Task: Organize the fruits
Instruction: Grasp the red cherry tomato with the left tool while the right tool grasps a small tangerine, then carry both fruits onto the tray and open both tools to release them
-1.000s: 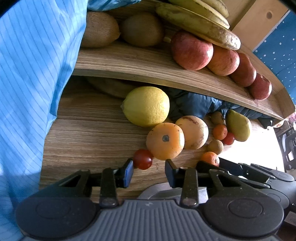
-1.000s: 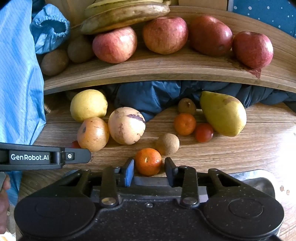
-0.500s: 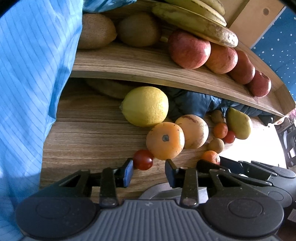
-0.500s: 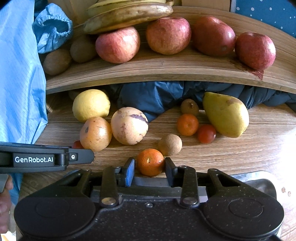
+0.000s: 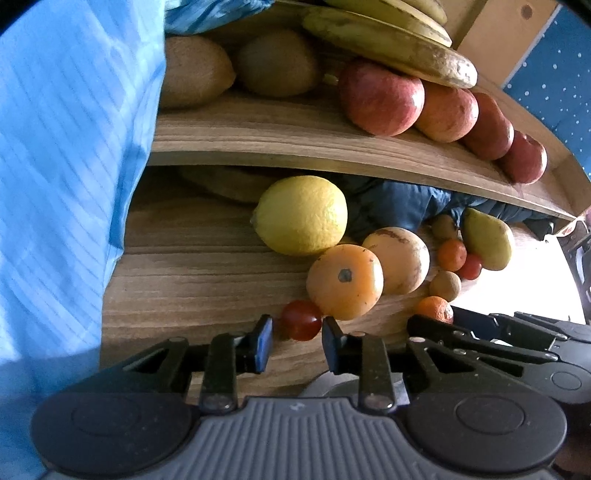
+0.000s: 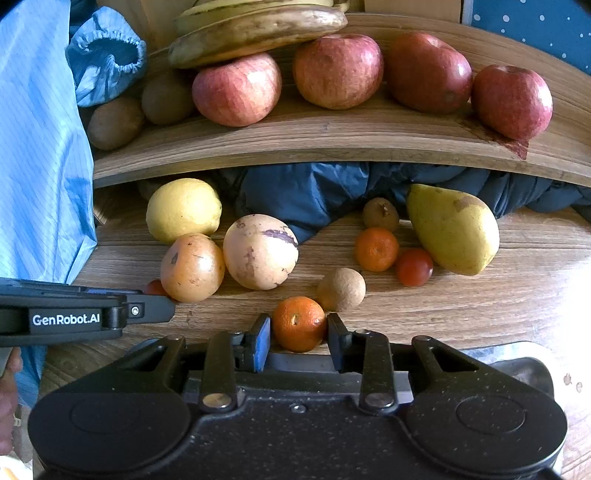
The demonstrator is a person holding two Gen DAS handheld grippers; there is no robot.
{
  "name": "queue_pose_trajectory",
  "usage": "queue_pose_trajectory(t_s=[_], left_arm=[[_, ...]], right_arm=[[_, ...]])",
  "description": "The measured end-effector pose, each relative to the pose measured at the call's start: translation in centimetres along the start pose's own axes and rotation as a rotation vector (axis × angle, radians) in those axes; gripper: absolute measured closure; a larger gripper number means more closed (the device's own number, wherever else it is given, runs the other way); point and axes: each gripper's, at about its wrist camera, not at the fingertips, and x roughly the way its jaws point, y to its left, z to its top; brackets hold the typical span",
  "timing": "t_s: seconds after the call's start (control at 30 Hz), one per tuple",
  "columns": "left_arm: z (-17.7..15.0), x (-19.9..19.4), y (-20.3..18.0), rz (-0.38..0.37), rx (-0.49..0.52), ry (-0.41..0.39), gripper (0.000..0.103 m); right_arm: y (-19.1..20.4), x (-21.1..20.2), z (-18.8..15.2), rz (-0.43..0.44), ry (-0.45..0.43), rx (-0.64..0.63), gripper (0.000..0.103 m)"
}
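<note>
While closing around a cherry tomato [image 5: 301, 319] on the counter [image 6: 480, 314], left tongs [image 5: 297, 343] not quite pinching yet: tomato between the tips, one pad at its skin, a sliver of gap at the other. Right tongs [image 6: 298, 341] pressed onto a small mandarin [image 6: 298, 324], a pad on each side, fruit resting on the counter.

Crowding the tomato: a big orange fruit [image 5: 344, 281] touching it just behind, leaning on a pale round fruit [image 6: 260, 252] with purple streaks, and a lemon [image 5: 303, 215] further back. Crowding the mandarin: a small brown ball of a fruit [image 6: 340, 290] just beside it. Further out, clustered together: a second mandarin [image 6: 376, 248], a second cherry tomato [image 6: 413, 266], a yellow pear [image 6: 452, 229], a small brown fruit [image 6: 380, 213]. Behind all these, bunched dark blue cloth [image 6: 314, 192] under a wooden shelf [image 6: 332, 136] carrying four red apples [image 6: 338, 70], bananas [image 6: 258, 29] and kiwis [image 6: 168, 98].

Walling off the left side: a light blue striped garment [image 5: 66, 184], hiding part of the shelf and counter. Below the tongs, only the edge of a grey metal tray [image 6: 524, 363] showing, the rest covered by the tool bodies. Far right of the left wrist view washed out by glare. Sliver of a hand [image 6: 7, 406] cut off at the frame edge.
</note>
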Motion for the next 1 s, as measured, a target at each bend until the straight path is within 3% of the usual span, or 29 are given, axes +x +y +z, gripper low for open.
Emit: queue_pose_trajectory(t_s=[0.63, 1.0], left_arm=[[-0.6, -0.7, -0.7, -0.013, 0.018, -0.026, 0.078], [-2.4, -3.1, -2.2, -0.006, 0.009, -0.064, 0.078]], right_arm=[[0.4, -0.7, -0.2, 0.037, -0.024, -0.023, 0.070], [0.7, -2.9, -1.1, 0.109, -0.058, -0.065, 0.070]])
